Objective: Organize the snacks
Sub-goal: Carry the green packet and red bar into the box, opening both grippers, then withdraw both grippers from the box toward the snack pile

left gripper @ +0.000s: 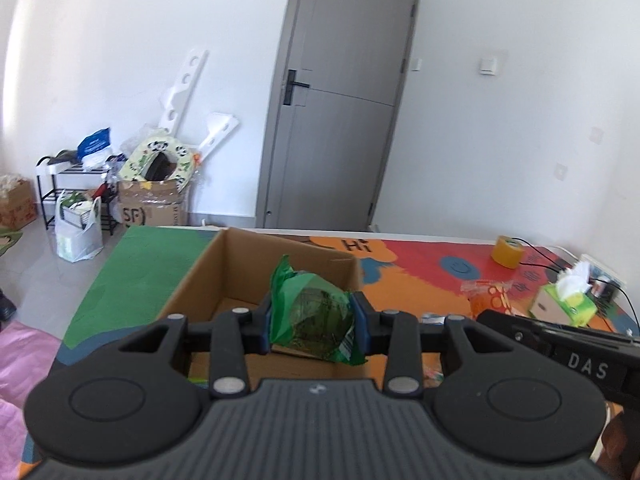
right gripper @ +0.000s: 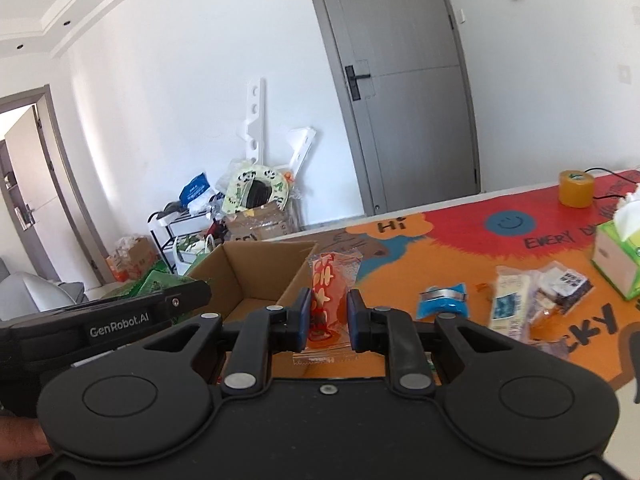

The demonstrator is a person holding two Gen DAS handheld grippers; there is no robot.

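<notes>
My left gripper (left gripper: pixel 312 322) is shut on a green snack packet (left gripper: pixel 316 316) and holds it over the open cardboard box (left gripper: pixel 192 280). My right gripper (right gripper: pixel 327 318) is shut on an orange snack packet (right gripper: pixel 326 296), held just right of the box (right gripper: pixel 244 272). The orange packet also shows in the left wrist view (left gripper: pixel 486 300). More snacks lie on the mat to the right: a blue packet (right gripper: pixel 442 302), a white and blue packet (right gripper: pixel 506 308) and a dark packet (right gripper: pixel 564 290).
A colourful mat (right gripper: pixel 460 248) covers the table. A roll of tape (right gripper: pixel 576 188) and a green tissue box (right gripper: pixel 618 264) stand at the right. A grey door (left gripper: pixel 340 100) and floor clutter (left gripper: pixel 156 184) are behind.
</notes>
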